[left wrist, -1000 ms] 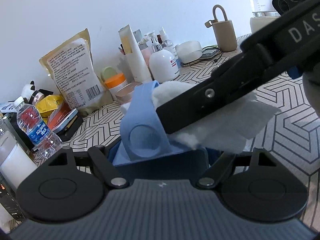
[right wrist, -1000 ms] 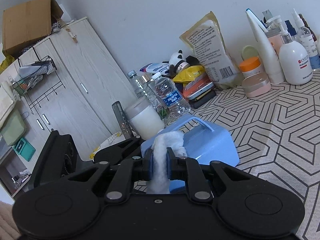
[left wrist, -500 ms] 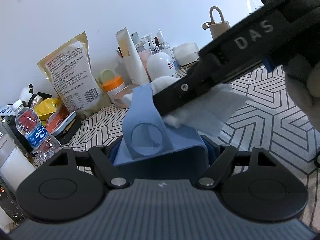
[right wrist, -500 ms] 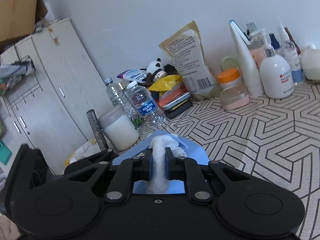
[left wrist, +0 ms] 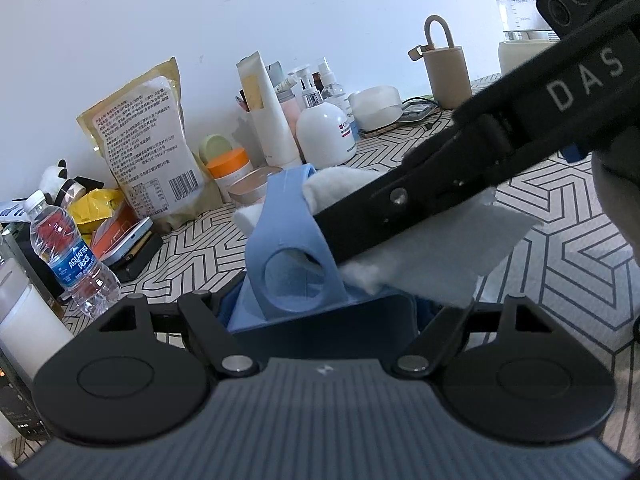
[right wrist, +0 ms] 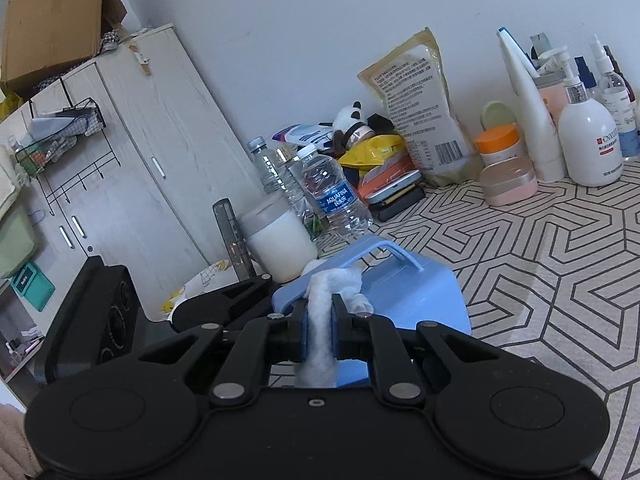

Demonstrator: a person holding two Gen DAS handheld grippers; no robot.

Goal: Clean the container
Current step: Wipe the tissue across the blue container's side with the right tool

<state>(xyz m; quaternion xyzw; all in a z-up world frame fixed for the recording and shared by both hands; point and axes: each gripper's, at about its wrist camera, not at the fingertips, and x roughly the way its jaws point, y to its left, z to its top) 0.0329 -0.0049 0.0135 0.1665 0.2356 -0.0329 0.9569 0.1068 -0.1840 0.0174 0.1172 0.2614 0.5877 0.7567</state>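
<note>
Patterned tabletop (right wrist: 560, 248) is cluttered behind. Cloth (right wrist: 320, 320) is pinched by the right gripper (right wrist: 320, 322) against the container (right wrist: 416, 292); container (left wrist: 288, 276) is clamped by the left gripper (left wrist: 320, 312), its fingers hidden in its own view.

White capitals "DAS" run along the black arm of the right gripper (left wrist: 460, 196) crossing the left wrist view. The water bottle (left wrist: 70, 256) wears a blue label — "AQUAFINA", readable in both views (right wrist: 334, 200). The white pump bottle (right wrist: 590, 146) shows red lettering, "CNKU…" — the rest cut off. The yellow bag (left wrist: 146, 148) carries a barcode and dense print, too small to read.
</note>
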